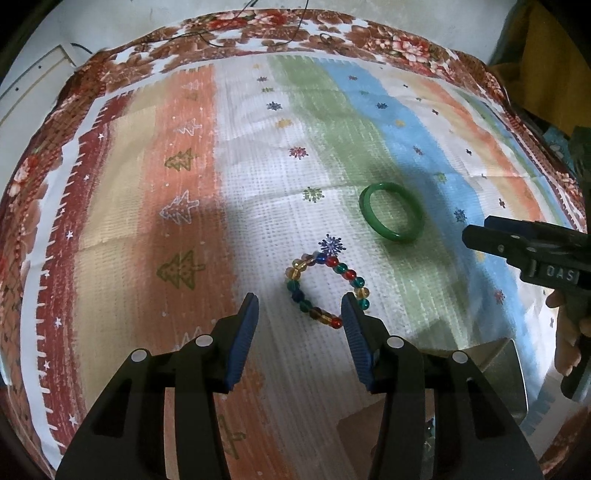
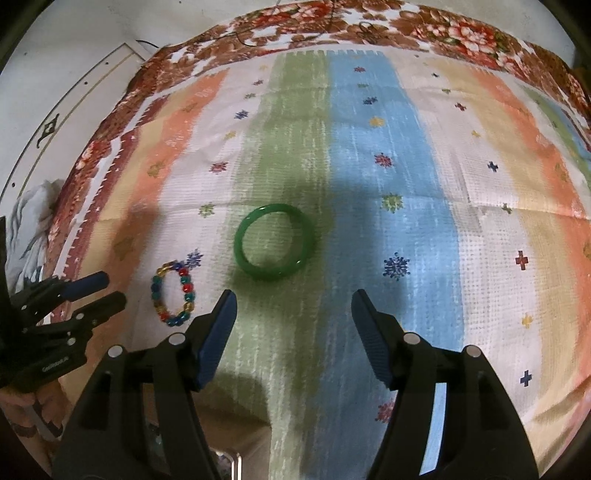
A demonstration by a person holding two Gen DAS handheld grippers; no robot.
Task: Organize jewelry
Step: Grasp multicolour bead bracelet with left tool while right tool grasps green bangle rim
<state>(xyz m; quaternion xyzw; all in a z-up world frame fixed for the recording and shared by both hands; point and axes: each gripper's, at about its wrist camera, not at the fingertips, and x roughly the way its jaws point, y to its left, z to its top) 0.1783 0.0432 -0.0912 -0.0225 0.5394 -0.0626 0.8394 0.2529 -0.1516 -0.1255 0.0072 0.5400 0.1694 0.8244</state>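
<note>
A bracelet of coloured glass beads [image 1: 327, 290] lies flat on the striped cloth [image 1: 184, 166], just ahead of my left gripper [image 1: 300, 301]. That gripper is open; its right finger [image 1: 352, 325] overlaps the bracelet's near right side in the picture, and nothing is held. A green bangle [image 1: 391, 212] rests further right. In the right wrist view the green bangle [image 2: 274, 242] lies ahead and slightly left of my right gripper [image 2: 293, 295], which is open and holds nothing. The bead bracelet [image 2: 173, 293] and the left gripper [image 2: 107, 290] show at the left there.
The striped cloth [image 2: 480, 184] covers the surface, with a floral border [image 2: 443, 26] at the far edge. A shiny metal box [image 1: 506, 365] sits at the near right, by the hand holding the right gripper [image 1: 476, 236]. A white wall lies beyond the cloth.
</note>
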